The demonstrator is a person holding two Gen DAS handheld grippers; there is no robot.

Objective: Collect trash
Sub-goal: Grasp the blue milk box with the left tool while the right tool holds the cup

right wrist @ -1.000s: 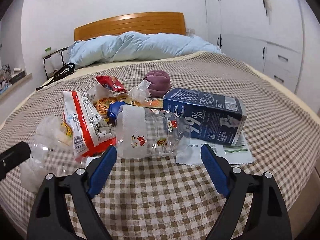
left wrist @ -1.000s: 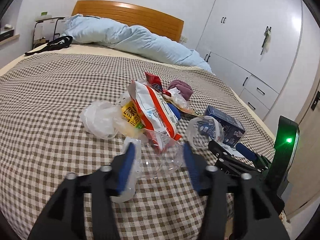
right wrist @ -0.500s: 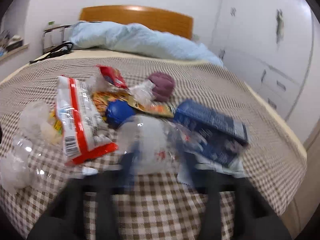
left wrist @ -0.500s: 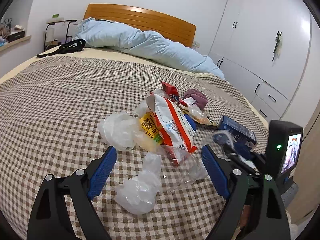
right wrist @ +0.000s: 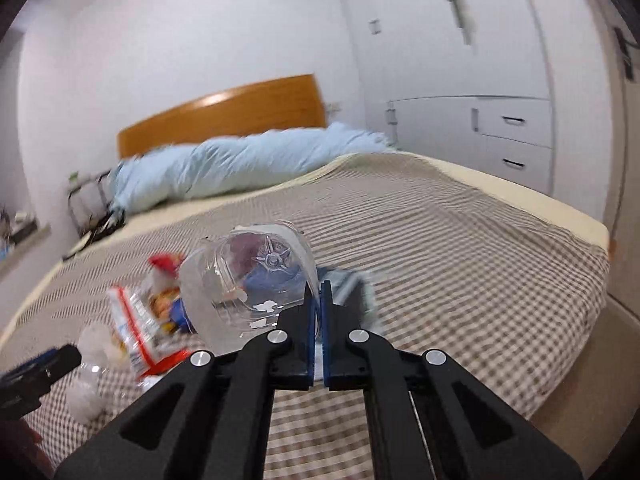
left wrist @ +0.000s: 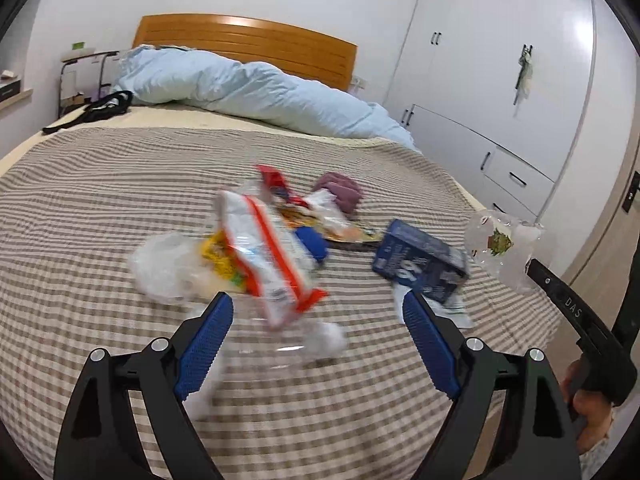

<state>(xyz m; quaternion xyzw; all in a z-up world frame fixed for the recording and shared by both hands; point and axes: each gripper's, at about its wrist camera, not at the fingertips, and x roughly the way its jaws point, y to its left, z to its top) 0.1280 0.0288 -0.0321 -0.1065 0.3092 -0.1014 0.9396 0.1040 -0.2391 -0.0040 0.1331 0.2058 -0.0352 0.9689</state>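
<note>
Right gripper (right wrist: 319, 300) pinches bottle (right wrist: 248, 280) — lifted

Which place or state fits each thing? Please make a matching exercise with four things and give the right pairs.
Things:
1. clear bottle
2. blue carton
3. left tongs
4. duvet

Places or states:
a. open, holding nothing
b. piled by the headboard
c. pinched in the shut right tongs, lifted off the bed
d. lying on the checked cover, right of the wrapper pile

Pairs: 1-c, 2-d, 3-a, 4-b
</note>
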